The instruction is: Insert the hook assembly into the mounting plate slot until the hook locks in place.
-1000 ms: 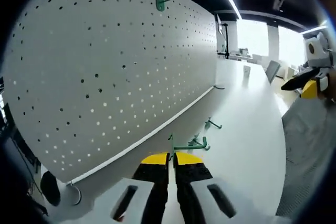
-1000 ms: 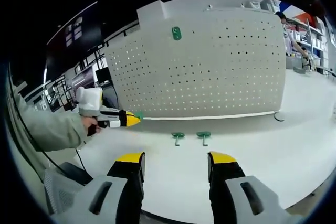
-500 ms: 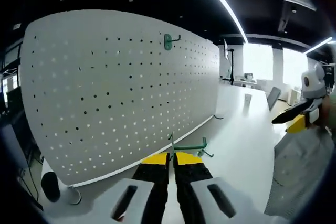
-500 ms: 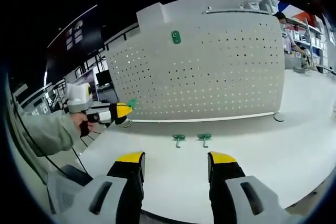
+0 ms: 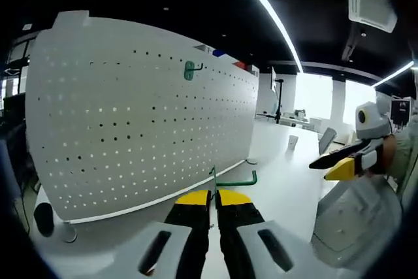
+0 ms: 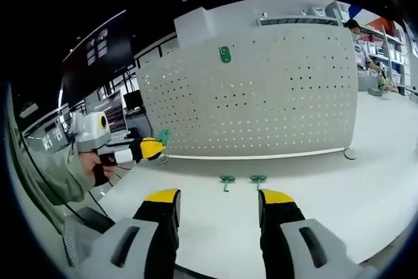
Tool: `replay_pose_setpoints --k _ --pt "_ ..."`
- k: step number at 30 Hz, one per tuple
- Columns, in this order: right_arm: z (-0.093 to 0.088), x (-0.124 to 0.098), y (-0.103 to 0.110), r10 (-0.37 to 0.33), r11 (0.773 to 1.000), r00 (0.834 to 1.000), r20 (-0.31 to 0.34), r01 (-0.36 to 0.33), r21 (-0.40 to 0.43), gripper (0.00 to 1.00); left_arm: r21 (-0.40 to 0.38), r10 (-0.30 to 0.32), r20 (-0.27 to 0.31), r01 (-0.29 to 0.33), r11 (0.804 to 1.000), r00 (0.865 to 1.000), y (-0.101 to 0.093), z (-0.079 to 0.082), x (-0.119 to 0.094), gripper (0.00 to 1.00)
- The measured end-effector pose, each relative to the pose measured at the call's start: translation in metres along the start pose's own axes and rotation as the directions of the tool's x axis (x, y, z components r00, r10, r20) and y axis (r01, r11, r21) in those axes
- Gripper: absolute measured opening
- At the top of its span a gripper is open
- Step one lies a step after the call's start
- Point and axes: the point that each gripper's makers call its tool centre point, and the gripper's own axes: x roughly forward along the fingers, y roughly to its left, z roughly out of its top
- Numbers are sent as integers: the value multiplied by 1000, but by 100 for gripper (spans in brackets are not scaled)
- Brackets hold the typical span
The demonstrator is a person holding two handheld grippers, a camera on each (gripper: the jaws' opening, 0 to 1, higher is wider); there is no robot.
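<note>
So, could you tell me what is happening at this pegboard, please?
A person holds a gripper in each hand. The left gripper is shut on a green hook, raised near the white pegboard, where one hook already hangs. Two more hooks lie on the table. The right gripper is open and holds nothing.

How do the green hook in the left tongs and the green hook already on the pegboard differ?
The held hook is clamped in the shut left tongs, away from the pegboard; the mounted hook sits high on the board. Held one lies sideways; mounted one projects from the board. Both are green.
</note>
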Motion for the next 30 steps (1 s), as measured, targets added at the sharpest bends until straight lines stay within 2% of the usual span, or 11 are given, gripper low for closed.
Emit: replay_pose_setpoints --k 7,15,25,30 --pt "8 3 7 21 1000 1000 13 -21 -2 45 2 -32 -12 32 999 999 -15 -6 -1 4" --pt "19 5 16 51 999 998 27 -51 -11 45 16 -62 -7 62 998 998 -30 -2 -2 4" --pt "33 7 40 134 991 990 53 -135 20 32 40 -88 18 87 995 996 -43 6 -3 4" --pt "37 12 55 166 985 984 64 -169 29 30 44 -104 37 102 994 994 -50 11 -3 4"
